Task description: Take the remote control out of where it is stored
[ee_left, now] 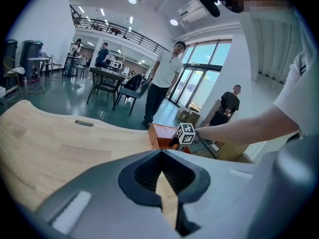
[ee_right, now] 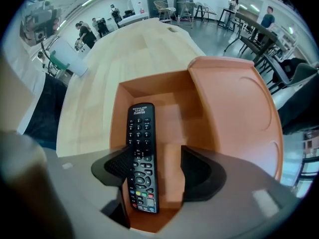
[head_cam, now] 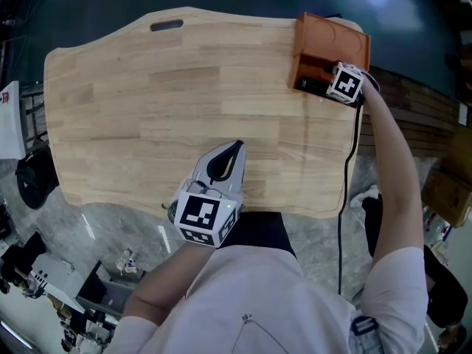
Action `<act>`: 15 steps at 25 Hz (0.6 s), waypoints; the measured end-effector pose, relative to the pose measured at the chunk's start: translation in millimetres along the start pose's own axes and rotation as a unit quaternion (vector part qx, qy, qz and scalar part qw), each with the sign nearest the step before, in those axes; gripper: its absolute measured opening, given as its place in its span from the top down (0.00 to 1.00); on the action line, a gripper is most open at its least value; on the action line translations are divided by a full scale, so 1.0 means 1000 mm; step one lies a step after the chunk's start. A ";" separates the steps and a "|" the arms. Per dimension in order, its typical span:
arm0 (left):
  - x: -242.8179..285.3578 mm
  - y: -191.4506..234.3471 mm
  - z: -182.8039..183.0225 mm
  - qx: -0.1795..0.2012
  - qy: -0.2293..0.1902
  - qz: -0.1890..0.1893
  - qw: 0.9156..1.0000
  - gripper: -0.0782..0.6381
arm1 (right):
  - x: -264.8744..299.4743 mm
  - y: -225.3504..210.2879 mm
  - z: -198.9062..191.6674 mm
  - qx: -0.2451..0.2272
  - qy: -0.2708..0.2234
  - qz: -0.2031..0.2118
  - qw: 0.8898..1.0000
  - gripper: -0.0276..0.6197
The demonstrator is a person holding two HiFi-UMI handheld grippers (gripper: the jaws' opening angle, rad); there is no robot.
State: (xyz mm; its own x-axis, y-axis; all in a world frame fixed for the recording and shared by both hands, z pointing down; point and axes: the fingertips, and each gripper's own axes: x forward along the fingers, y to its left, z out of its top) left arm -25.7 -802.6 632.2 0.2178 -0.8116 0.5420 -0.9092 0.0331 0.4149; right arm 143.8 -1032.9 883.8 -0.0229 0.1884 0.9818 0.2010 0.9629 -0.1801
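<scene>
A black remote control (ee_right: 142,153) lies lengthwise in the open compartment of an orange storage box (ee_right: 234,98). The box (head_cam: 332,39) stands at the far right corner of the wooden table (head_cam: 184,109). My right gripper (ee_right: 152,166) reaches into the box, open, one jaw on each side of the remote's near half. The left jaw is close against the remote and the right jaw stands apart from it. In the head view the right gripper (head_cam: 324,83) is at the box's front. My left gripper (head_cam: 228,157) is shut and holds nothing, resting near the table's front edge.
A black cable (head_cam: 346,190) runs down past the table's right edge. A handle slot (head_cam: 167,25) is cut in the far left of the tabletop. People (ee_left: 162,78) and chairs stand on the floor beyond the table. Equipment clutters the floor at the lower left (head_cam: 44,271).
</scene>
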 end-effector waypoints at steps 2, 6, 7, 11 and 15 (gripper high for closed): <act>0.000 0.001 0.000 0.000 0.001 0.000 1.000 0.89 | -0.001 -0.004 0.000 0.007 -0.005 -0.008 1.000 0.45; 0.000 0.001 -0.001 0.001 0.001 0.000 1.000 0.89 | -0.002 -0.008 -0.004 0.023 0.001 -0.027 0.999 0.46; -0.001 0.001 -0.001 0.001 0.001 0.000 1.000 0.89 | -0.003 -0.007 -0.005 0.029 0.005 -0.029 0.999 0.47; -0.001 0.001 -0.002 0.001 0.001 -0.001 1.000 0.89 | -0.014 -0.025 -0.006 0.028 0.010 -0.098 0.995 0.59; -0.003 -0.001 -0.004 -0.001 0.001 -0.004 1.000 0.89 | -0.015 -0.017 -0.012 0.058 0.010 -0.071 0.996 0.59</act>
State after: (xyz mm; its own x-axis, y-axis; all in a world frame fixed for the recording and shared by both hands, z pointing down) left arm -24.0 -798.1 632.6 0.2253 -0.8105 0.5406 -0.9070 0.0280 0.4201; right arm 152.5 -1054.3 873.1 -0.0236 0.0466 0.9986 0.0831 0.9955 -0.0445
